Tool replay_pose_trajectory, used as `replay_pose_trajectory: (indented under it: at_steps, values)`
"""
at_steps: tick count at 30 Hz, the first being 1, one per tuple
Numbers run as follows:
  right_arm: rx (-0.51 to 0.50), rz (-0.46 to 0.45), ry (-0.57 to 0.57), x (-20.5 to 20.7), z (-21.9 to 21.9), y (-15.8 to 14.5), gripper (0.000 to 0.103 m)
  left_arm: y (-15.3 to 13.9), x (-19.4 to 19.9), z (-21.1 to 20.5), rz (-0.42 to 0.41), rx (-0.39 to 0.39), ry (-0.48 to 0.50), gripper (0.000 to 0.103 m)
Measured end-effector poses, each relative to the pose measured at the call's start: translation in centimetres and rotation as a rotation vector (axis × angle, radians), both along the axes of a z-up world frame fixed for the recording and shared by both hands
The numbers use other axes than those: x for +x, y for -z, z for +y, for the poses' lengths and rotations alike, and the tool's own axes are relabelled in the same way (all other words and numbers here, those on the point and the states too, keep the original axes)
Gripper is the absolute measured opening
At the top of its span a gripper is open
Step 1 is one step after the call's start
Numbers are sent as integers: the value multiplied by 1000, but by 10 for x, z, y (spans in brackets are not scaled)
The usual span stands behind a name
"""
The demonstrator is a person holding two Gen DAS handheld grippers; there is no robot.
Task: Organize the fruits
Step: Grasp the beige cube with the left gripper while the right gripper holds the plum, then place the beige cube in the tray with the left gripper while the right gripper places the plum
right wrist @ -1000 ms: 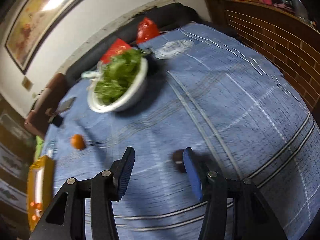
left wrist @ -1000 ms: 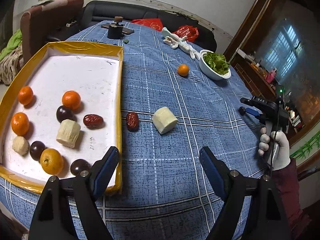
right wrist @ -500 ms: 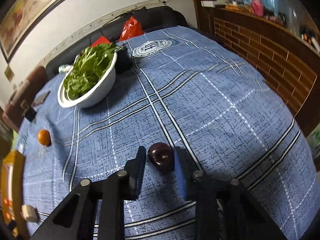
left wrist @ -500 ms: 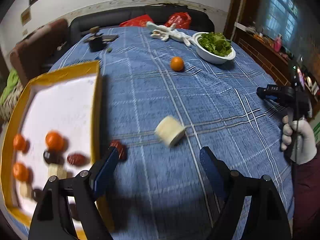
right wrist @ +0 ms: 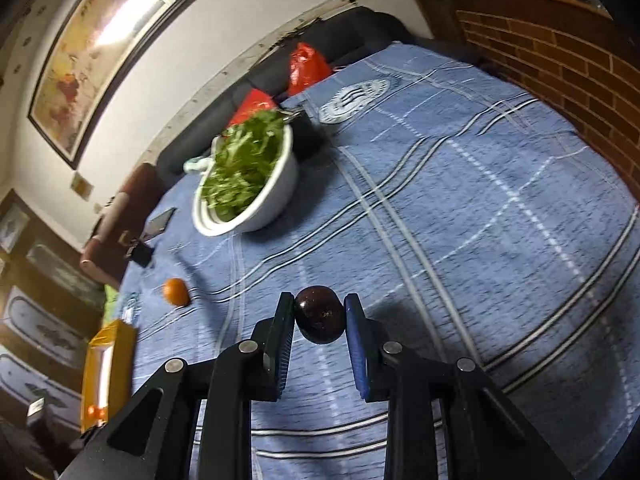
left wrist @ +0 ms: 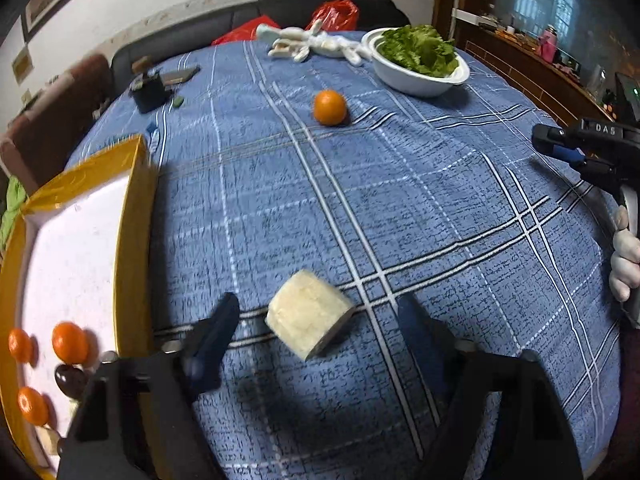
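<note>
Plum [right wrist: 320, 314] sitting clamped in the right gripper [right wrist: 320, 320] over the blue cloth [right wrist: 460, 208]: small, light, smooth, likely slippery.
Left gripper [left wrist: 316, 332] is closing around the pale chunk [left wrist: 308, 314], pads not yet touching its cut sides; yellow tray [left wrist: 132, 216] is waiting well apart.

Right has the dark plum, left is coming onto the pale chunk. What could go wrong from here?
1. The right gripper pinches the round plum only near its fingertips; it could squirt out and roll on the tablecloth.
2. The left gripper, whose jaws have just been closing, has not yet touched the pale chunk. The chunk sits skewed between them, so it may twist away.
</note>
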State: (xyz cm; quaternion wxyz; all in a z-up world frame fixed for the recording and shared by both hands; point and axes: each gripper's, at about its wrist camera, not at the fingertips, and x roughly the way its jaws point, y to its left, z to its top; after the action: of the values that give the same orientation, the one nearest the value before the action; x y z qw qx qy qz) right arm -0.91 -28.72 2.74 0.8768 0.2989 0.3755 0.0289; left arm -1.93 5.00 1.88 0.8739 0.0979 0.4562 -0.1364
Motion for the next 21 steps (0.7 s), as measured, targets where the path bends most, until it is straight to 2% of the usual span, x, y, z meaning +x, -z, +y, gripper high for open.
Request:
replay_pose_trajectory:
  at_steps: [2,5,9,16,21]
  values:
    - [37,-4,-21,1,2,1,27,-1,-1,-3,-23,22,-6,41]
    - [80,-3,-38,2,4,5,27,-4,-5,0,-44,-1,-26,41]
    - [87,-2,-57,3,8,6,27,-20,-17,15,-69,-78,-68,41]
    - [31,7,-77,3,24,8,27,-51,-44,79,-117,-218,-226,41]
    - [-70,38,-71,3,41,14,27,-60,-66,138,-153,-247,-361,41]
